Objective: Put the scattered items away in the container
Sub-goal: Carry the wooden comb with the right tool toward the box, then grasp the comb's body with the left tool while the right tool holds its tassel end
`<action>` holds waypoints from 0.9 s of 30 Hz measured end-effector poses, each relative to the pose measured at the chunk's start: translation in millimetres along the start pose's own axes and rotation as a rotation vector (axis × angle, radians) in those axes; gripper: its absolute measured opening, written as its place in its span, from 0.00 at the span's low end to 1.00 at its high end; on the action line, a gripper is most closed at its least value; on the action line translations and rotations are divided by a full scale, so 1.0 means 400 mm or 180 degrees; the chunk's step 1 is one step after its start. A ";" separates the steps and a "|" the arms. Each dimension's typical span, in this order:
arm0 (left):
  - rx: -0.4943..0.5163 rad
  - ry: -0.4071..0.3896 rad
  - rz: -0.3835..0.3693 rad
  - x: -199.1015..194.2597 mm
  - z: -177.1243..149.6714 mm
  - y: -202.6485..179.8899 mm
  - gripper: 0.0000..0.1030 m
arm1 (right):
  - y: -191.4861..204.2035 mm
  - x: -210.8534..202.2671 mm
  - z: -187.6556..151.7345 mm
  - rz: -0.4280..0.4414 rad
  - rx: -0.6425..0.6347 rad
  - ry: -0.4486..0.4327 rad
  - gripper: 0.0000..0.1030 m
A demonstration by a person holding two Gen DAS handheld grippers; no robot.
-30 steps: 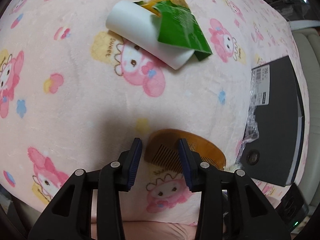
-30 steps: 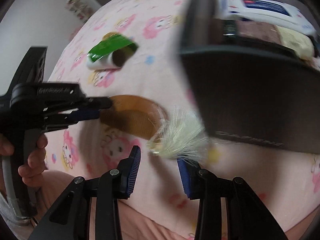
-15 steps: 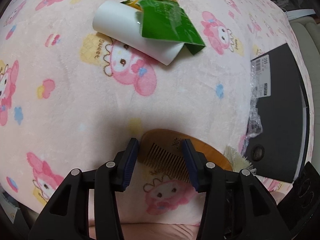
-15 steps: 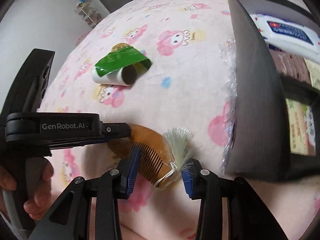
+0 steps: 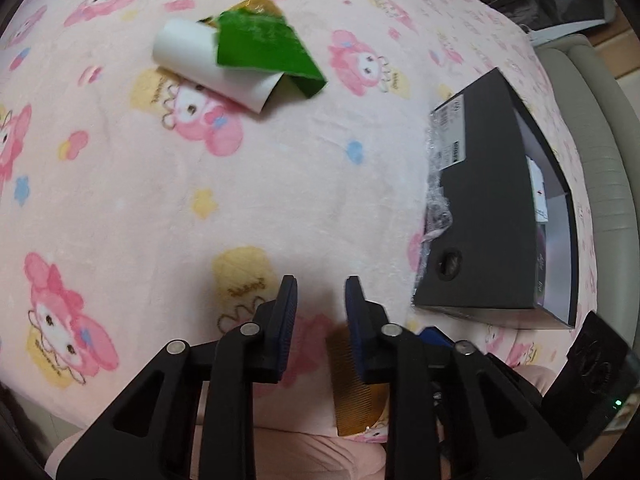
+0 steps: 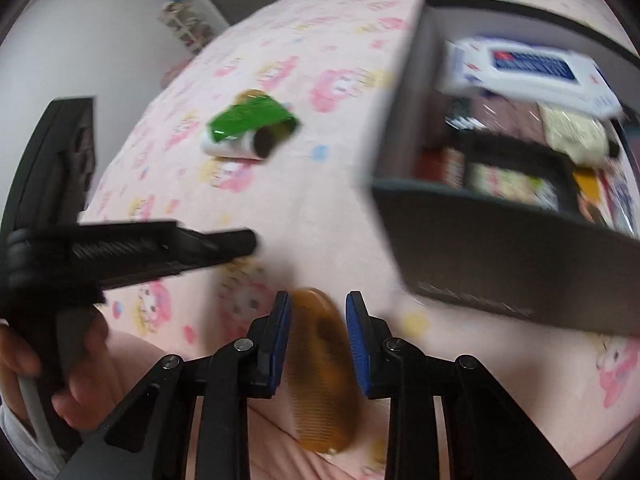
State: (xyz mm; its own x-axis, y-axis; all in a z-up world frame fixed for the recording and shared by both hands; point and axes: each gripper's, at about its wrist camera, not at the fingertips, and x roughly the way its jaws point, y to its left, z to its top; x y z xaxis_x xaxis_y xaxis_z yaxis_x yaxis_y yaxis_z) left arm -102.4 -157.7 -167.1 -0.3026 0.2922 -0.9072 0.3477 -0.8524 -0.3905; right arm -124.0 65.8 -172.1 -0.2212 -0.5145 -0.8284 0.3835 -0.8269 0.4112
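Pink fleece blanket printed with cartoon rabbits covers the bed I am working over. My right claw hangs just above the bed's near edge, its blue-padded fingers apart, with an amber wooden comb lying lengthwise in the gap between them; I cannot tell whether either pad touches it. My left claw is also spread apart and holds nothing, hovering over bare blanket near that same edge, with the comb showing just behind its right finger. In the right wrist view a hand grips the left claw's handle. A dark open box sits toward the bed's right side, already holding a white-and-blue wipes packet and other blurred packets. Farther back, toward the middle of the bed, lies a white roll with green wrapping partly peeled off it.
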 end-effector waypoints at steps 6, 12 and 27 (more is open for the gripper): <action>0.0046 0.0228 -0.0068 0.034 -0.065 -0.039 0.34 | -0.065 0.019 -0.042 0.0068 0.0113 0.0329 0.25; -0.0085 0.0502 -0.0012 0.095 -0.117 -0.048 0.40 | -0.071 0.036 -0.079 0.0167 0.0005 0.0520 0.31; 0.0074 -0.0050 -0.0290 -0.009 -0.198 -0.108 0.01 | -0.025 -0.056 -0.049 0.0372 -0.0231 -0.0010 0.06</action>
State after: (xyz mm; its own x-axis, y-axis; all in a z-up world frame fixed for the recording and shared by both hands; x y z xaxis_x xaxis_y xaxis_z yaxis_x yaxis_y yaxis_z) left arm -45.9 -87.7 -159.3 -0.3460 0.3622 -0.8655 0.2975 -0.8325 -0.4673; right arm -105.4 90.0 -164.9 -0.1741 -0.6073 -0.7752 0.4707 -0.7428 0.4762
